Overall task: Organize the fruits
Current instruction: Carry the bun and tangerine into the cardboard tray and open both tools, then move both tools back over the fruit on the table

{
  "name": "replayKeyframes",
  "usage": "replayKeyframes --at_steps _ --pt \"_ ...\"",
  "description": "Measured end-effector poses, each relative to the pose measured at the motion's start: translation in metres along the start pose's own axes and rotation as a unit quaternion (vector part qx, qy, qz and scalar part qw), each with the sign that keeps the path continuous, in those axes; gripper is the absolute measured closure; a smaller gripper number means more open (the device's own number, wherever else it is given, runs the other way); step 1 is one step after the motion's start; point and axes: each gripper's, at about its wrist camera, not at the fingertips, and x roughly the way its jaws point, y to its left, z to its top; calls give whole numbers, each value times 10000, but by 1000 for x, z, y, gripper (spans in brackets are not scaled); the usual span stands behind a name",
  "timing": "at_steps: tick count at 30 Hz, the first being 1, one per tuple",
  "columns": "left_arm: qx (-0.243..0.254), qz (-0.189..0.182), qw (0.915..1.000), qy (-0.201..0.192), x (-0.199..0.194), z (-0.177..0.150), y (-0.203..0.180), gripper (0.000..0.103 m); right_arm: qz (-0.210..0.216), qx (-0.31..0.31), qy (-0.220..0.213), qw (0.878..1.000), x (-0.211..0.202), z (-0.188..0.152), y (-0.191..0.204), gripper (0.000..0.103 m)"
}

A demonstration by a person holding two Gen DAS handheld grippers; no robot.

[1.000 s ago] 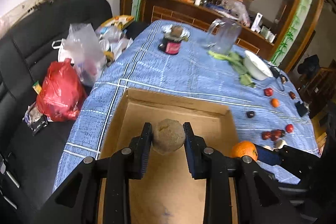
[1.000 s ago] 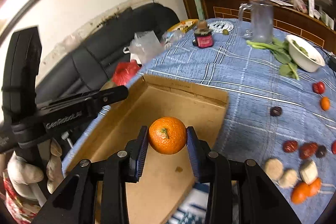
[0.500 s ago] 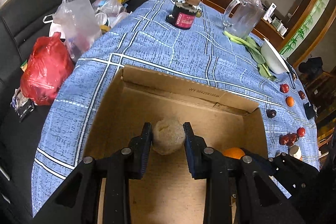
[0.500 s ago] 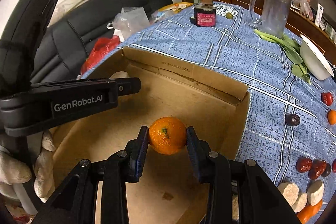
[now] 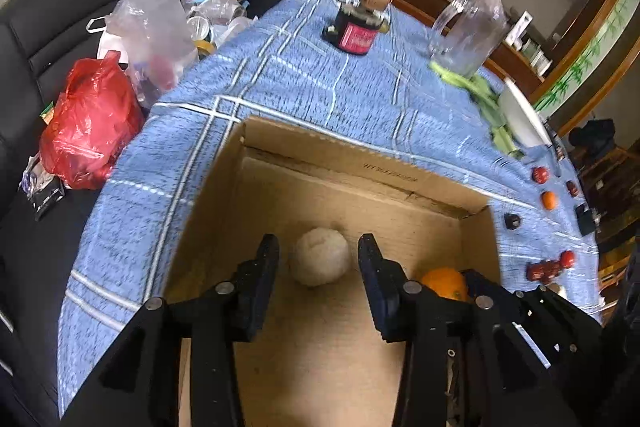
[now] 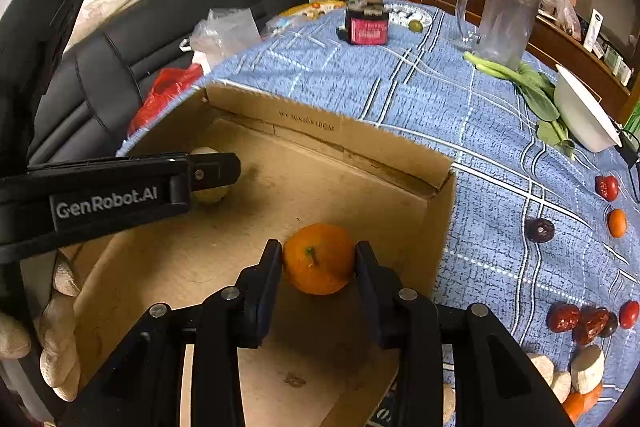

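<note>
Both grippers are seen lower inside the open brown cardboard box (image 5: 360, 167) than a second ago, and both fruits, then clamped, are being let go.

On the left, the left gripper (image 5: 319, 259) is pointed steeply down into the box. Its jaws are opening, and a clear gap is visible on each side of the pale, rough-skinned round fruit (image 5: 320, 261), which is no longer pinched; it appears to be resting on the box floor near the far wall, directly between and just ahead of the fingertips.

Further right, the right gripper (image 6: 318, 259) is held over the right part of the box, close to the right wall. Its jaws are also opening, yet the round orange tangerine (image 6: 319, 258) is still touched by both pads, its stem turned toward the camera. Whether it is already borne by the box floor cannot be told.

On the blue checked tablecloth (image 6: 460, 115) to the right of the box, red dates (image 6: 580, 319), a small orange fruit (image 6: 617, 223) and pale fruit pieces (image 6: 586, 367) are left outside. These lie nearer the right gripper, so the next pick is judged to fall to that hand once both grippers are drawn straight back from the released fruits.
</note>
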Motion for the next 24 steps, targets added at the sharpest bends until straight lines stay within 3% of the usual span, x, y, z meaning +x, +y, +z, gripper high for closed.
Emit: replayKeyframes --at_steps 1,6,8,12,17,24 --pt "-40 20 10000 -84 -11 -1 -1 61 23 25 -110 9999 -9 0 -1 58" --pt "-149 330 9971 -665 -69 -15 -11 32 200 341 -570 9976 -59 -10 -12 56" --pt "-69 340 9938 -1053 -99 -33 -24 30 269 559 -794 9949 -86 -22 -23 51" --pt "349 182 9889 -1435 -137 -80 -60 26 356 1069 -1175 9867 -130 -56 -45 40" --pt "489 -438 9931 -968 -137 -139 -95 26 174 1854 -1572 9699 -178 -122 -89 37" --pt "900 -329 9906 -976 -140 -168 -139 33 -388 2679 -1617 9490 -216 -191 -151 37"
